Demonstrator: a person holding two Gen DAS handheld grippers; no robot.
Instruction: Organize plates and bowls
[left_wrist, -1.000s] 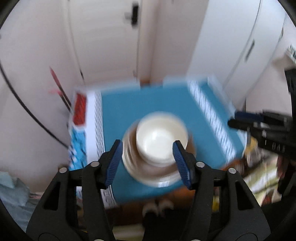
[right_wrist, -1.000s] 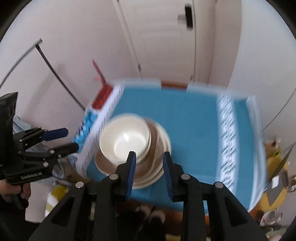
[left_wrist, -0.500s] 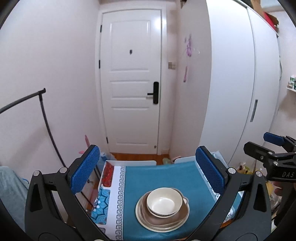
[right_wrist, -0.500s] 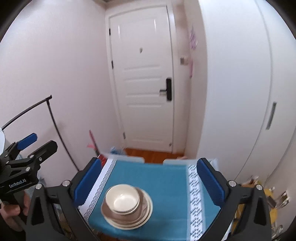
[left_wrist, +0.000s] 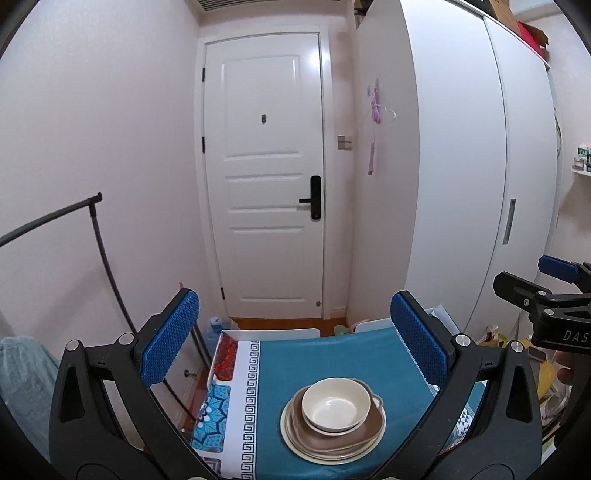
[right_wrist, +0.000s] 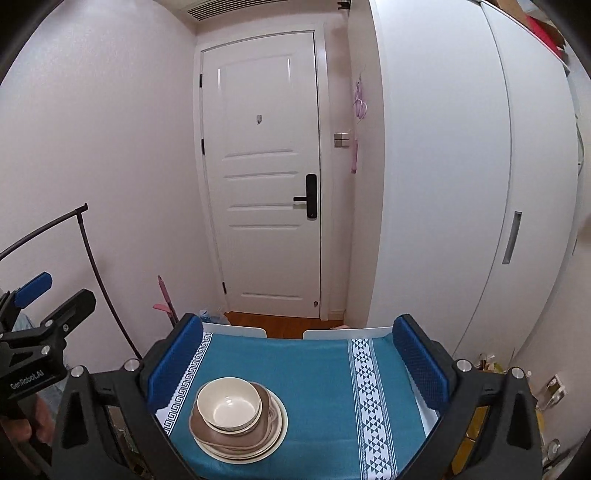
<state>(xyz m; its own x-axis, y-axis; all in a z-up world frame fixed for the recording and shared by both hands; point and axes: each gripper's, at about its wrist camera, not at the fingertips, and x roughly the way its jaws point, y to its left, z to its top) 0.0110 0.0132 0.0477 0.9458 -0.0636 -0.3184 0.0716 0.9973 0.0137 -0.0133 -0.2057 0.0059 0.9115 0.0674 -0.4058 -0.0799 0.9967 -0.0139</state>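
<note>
Bowl (left_wrist: 335, 404) sits atop stacked plates (left_wrist: 333, 439) on blue tablecloth (right_wrist: 314, 373); left gripper (left_wrist: 295, 341) & right gripper (right_wrist: 298, 363) both spread wide, holding nothing.

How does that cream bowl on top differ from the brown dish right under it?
The cream bowl is pale, round and deep; the brown dish is darker, shallower and wider, with a small handle-like lug on its rim. The bowl sits inside the dish. Both are upright in one stack on the teal cloth.
</note>
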